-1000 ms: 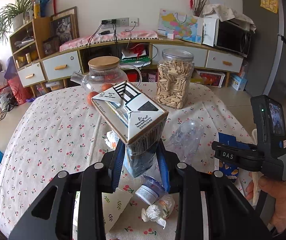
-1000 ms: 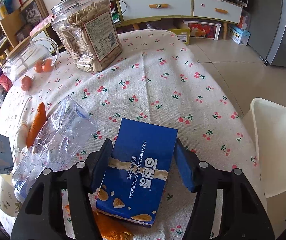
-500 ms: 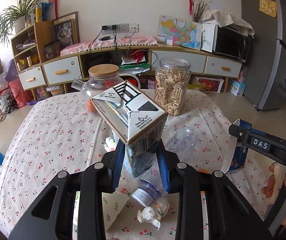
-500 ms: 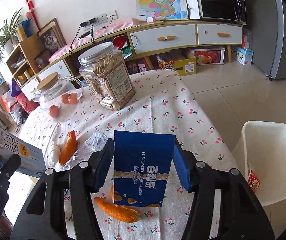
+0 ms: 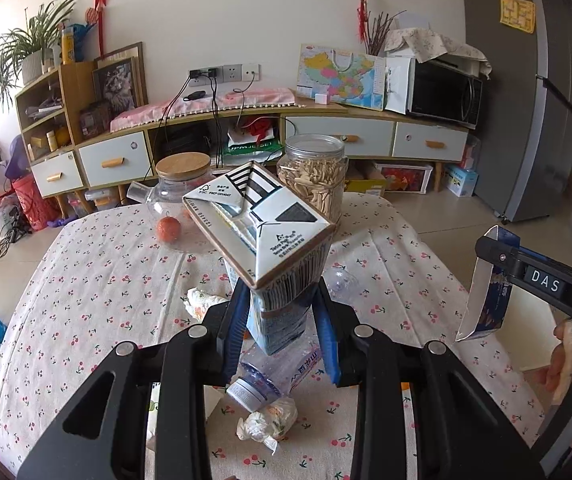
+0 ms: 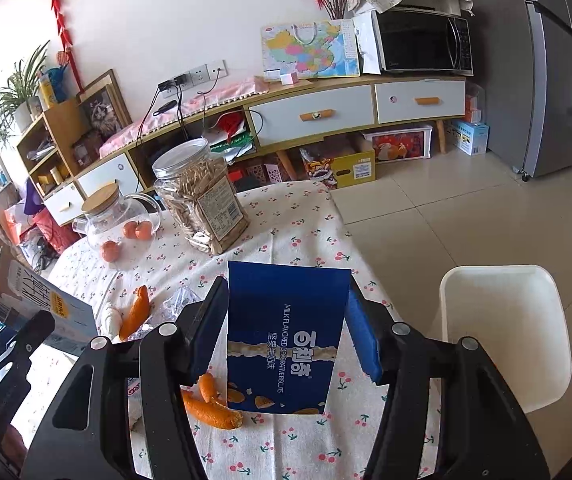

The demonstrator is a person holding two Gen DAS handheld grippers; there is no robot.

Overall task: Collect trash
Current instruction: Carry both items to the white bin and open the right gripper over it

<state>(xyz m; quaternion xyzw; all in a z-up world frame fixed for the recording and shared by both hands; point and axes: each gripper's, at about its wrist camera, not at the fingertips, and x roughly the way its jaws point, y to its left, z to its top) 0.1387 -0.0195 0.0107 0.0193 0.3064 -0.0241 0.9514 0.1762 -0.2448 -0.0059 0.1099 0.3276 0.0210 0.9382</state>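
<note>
My left gripper is shut on a white and blue milk carton, held above the table. My right gripper is shut on a blue biscuit box, lifted off the table; the box also shows at the right of the left wrist view. A white trash bin stands on the floor right of the table. On the cloth lie a crushed clear bottle, a crumpled tissue, orange peels and another peel.
A round table with a cherry-print cloth holds a jar of seeds, a glass teapot with a wooden lid and tangerines. A long cabinet runs along the far wall.
My right gripper closed on the biscuit box, lifted it off the table and tilted it upright. My left gripper rose slightly with the carton held.
</note>
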